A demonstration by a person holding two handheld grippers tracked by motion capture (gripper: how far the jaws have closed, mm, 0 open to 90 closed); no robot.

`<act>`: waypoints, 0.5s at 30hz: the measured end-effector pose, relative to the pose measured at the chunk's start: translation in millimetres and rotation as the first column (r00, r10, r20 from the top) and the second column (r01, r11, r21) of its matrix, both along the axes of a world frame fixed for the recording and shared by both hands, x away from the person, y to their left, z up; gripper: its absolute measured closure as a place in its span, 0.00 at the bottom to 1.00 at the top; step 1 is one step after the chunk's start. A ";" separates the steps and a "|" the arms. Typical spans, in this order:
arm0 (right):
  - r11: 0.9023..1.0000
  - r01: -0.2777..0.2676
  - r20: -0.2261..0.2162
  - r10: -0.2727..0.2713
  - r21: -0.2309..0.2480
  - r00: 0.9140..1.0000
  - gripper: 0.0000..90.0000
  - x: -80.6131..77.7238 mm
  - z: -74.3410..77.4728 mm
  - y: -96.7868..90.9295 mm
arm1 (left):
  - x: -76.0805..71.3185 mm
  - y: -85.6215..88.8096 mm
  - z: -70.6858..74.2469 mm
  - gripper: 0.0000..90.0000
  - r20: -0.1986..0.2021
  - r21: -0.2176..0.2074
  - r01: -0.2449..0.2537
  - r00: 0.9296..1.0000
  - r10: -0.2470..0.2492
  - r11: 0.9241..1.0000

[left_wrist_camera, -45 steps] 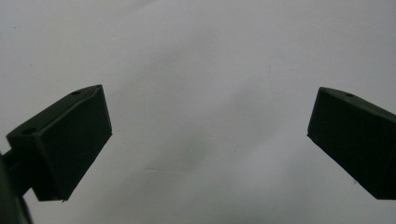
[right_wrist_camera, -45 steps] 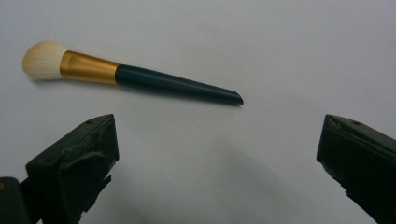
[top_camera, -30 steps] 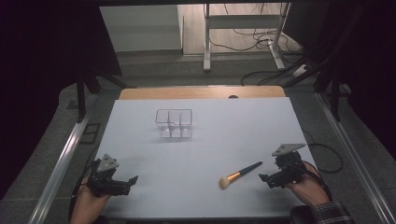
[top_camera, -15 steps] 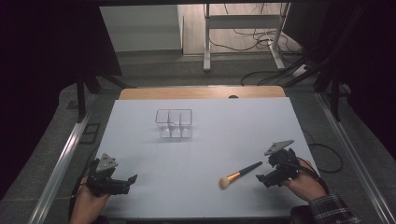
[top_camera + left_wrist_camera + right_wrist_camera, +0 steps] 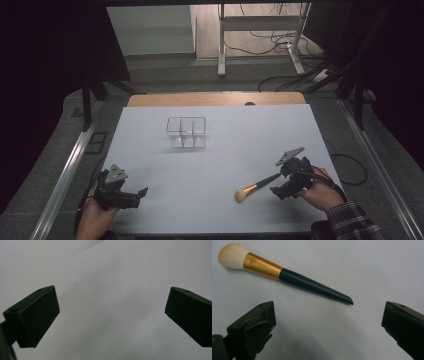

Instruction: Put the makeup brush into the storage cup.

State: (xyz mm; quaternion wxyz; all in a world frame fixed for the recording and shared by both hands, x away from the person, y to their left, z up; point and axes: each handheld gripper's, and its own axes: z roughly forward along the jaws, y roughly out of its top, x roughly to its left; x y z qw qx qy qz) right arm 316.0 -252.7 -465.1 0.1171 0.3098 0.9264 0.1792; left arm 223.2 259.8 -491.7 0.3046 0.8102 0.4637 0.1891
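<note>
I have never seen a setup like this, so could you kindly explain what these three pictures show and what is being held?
A person sits at a white table with a hand-held two-jaw gripper in each hand. The high view looks down from above: left gripper, right gripper. The other two pictures come from cameras riding on each gripper, looking along its black jaws. On the table lie a makeup brush and a clear divided organizer. Both grippers are open and hold nothing; the right one points at the brush handle.
</note>
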 end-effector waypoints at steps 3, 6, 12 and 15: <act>1.000 -0.008 -0.001 0.008 -0.002 1.000 0.00 0.7 -0.5 2.5 | 0.1 -0.2 -0.2 0.00 -0.001 0.002 0.001 1.000 -0.001 1.000; 1.000 -0.015 -0.005 0.015 -0.005 1.000 0.00 1.5 -1.0 5.3 | 0.1 -0.2 -0.1 0.00 -0.001 0.001 0.000 1.000 0.000 1.000; 1.000 -0.020 -0.017 0.020 -0.010 1.000 0.00 2.8 -2.5 10.7 | 0.3 -0.7 -0.2 0.00 -0.002 0.003 0.003 1.000 -0.003 1.000; 0.999 -0.028 -0.016 0.028 -0.015 0.999 0.00 3.3 -3.0 12.5 | 0.6 -1.0 -0.3 0.00 -0.003 0.005 0.006 1.000 -0.006 1.000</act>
